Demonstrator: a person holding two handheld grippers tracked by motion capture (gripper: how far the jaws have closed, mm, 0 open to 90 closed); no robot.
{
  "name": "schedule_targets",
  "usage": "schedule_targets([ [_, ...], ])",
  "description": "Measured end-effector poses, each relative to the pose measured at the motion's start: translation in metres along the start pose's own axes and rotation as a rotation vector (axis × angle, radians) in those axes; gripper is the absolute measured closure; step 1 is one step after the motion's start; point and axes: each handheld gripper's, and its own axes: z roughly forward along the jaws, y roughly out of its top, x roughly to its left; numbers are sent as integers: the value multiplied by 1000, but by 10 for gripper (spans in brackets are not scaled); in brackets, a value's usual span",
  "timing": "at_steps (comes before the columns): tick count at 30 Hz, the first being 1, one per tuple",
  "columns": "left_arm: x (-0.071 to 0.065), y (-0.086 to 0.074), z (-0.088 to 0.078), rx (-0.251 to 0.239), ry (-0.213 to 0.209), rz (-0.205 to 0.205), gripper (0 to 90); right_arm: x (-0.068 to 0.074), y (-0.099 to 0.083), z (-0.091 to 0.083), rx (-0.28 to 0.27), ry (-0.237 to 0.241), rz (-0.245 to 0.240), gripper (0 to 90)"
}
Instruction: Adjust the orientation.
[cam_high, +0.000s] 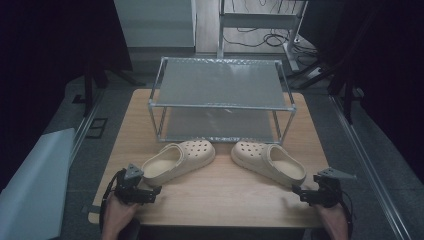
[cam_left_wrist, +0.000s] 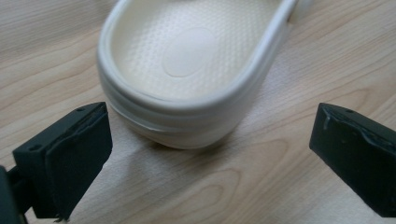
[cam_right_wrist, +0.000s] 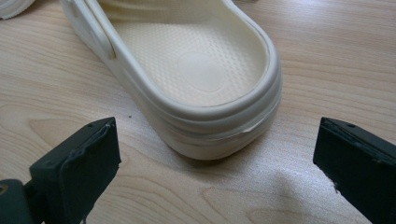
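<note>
Two cream clogs lie on the wooden table with toes toward the rack and heels toward me. The left clog (cam_high: 178, 159) has its heel (cam_left_wrist: 187, 116) just ahead of my left gripper (cam_high: 150, 192), which is open with jaws wide apart and nothing between them. The right clog (cam_high: 268, 161) has its heel (cam_right_wrist: 219, 126) just ahead of my right gripper (cam_high: 300, 192), also open and empty. In each gripper view the heel sits between and beyond the two black jaws, not touching them.
A two-tier metal shoe rack (cam_high: 220, 100) with grey shelves stands at the back of the table (cam_high: 225, 200), right behind the clogs' toes. Dark curtains and cables surround the table.
</note>
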Motion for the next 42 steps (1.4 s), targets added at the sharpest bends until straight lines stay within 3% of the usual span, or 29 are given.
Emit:
schedule_targets([
  [5,4,-1,-2,-30,-1,-21,0,0,-1,1,5,5,-6,3],
  [23,8,1,-4,-24,-6,-20,0,0,-1,1,10,23,0,38],
  [29,9,14,-10,-33,6,-8,0,0,-2,1,13,21,9,39],
  [33,10,27,-16,-73,-27,-28,0,1,-2,1,13,20,13,43],
  [36,10,39,-19,-71,-11,1,0,2,-2,1,13,21,12,44],
  [42,22,57,-10,-45,20,16,0,3,-2,1,8,22,9,45],
])
